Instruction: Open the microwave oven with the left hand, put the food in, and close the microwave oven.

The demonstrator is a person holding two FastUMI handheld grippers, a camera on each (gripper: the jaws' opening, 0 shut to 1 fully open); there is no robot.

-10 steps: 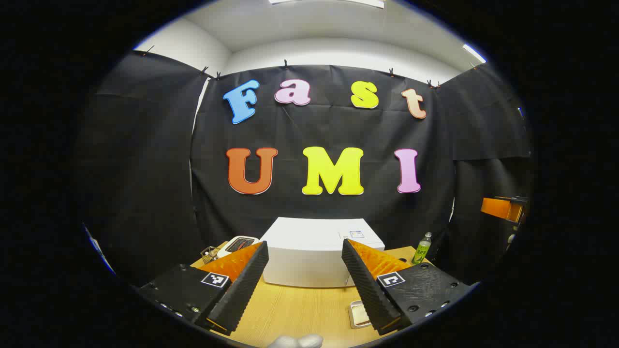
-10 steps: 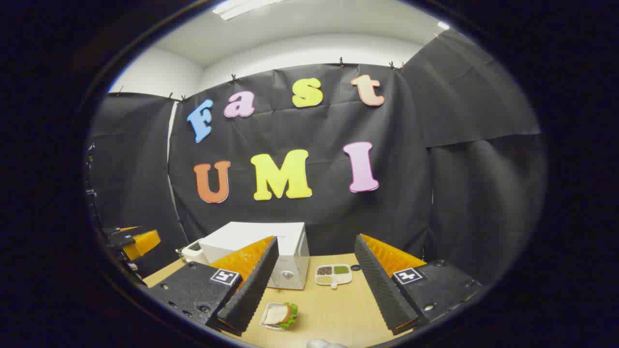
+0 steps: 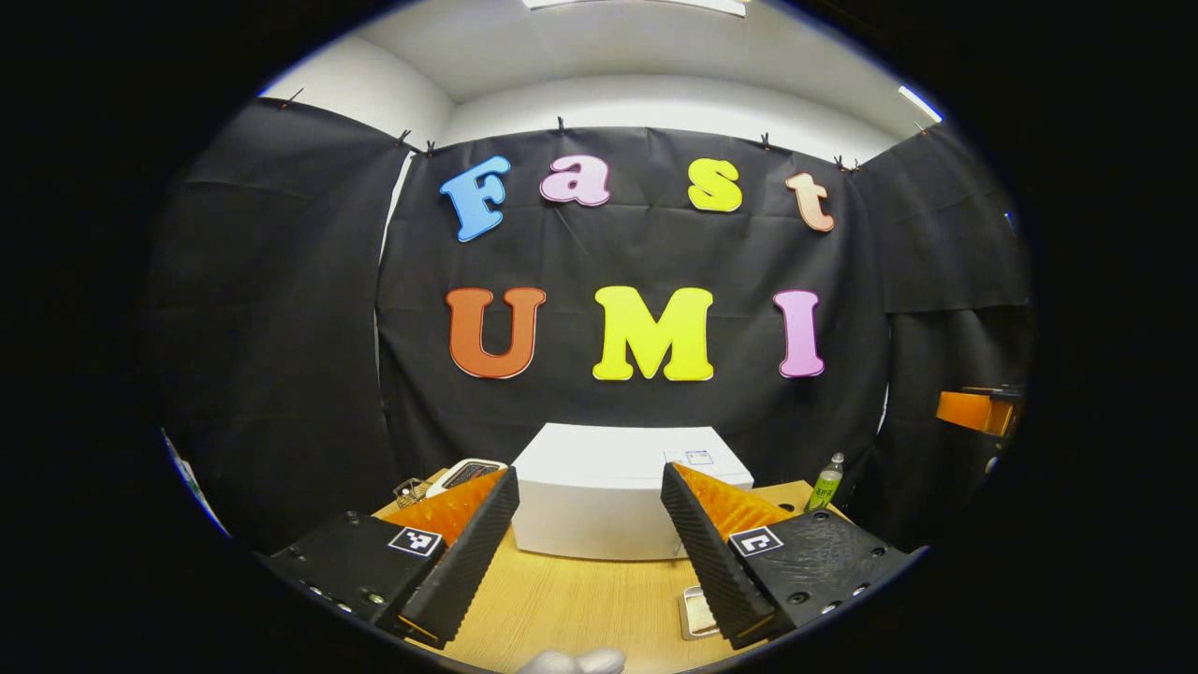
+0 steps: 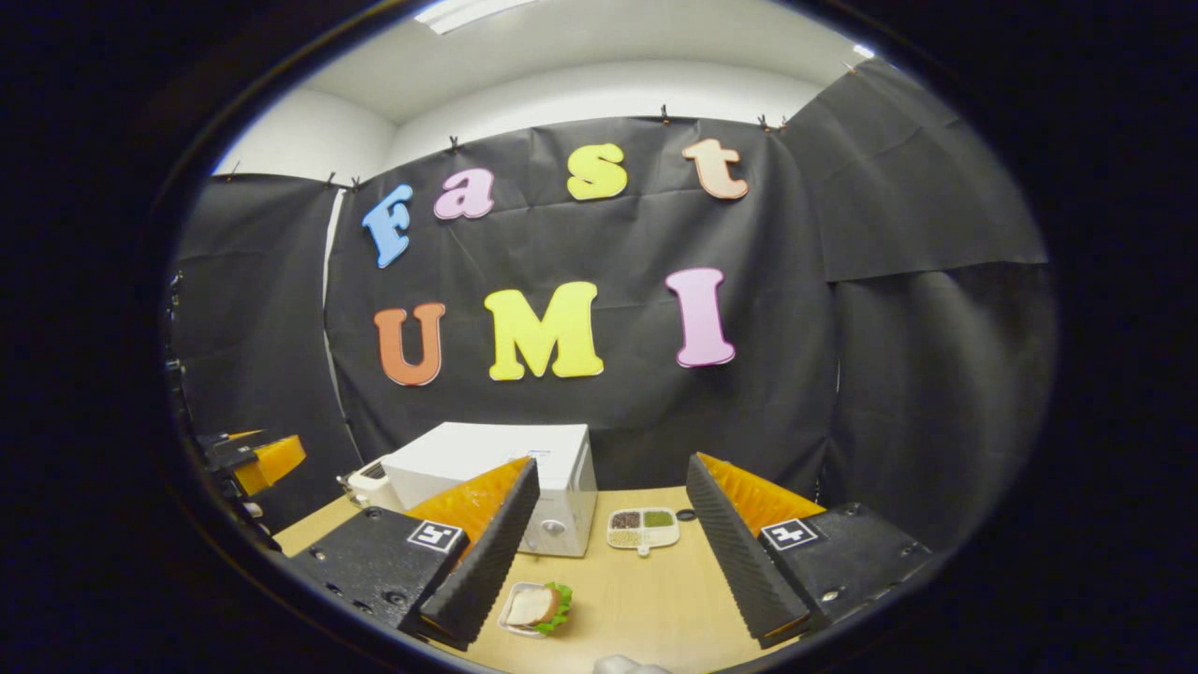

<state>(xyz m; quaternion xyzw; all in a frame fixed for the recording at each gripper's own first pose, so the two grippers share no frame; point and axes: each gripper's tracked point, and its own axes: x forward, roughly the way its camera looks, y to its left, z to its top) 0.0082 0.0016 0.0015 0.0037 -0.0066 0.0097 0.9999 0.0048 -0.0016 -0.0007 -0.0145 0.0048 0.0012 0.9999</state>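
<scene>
Little has changed in the last half second: both views drift slightly, the microwave oven [image 3: 618,491] sitting a touch higher at lower centre, door apparently shut. The left hand-held gripper [image 3: 590,552] and right hand-held gripper [image 4: 608,552] gape wide, empty. The sandwich [image 4: 538,607] waits on the table [image 3: 562,604], so opening hasn't begun.

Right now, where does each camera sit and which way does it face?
Left gripper view: rides the left gripper, facing the closed microwave head-on; own open fingers below.
Right gripper view: rides the right gripper, facing the table right of the microwave; sandwich plate below.
Shared: microwave, table, plate.
</scene>
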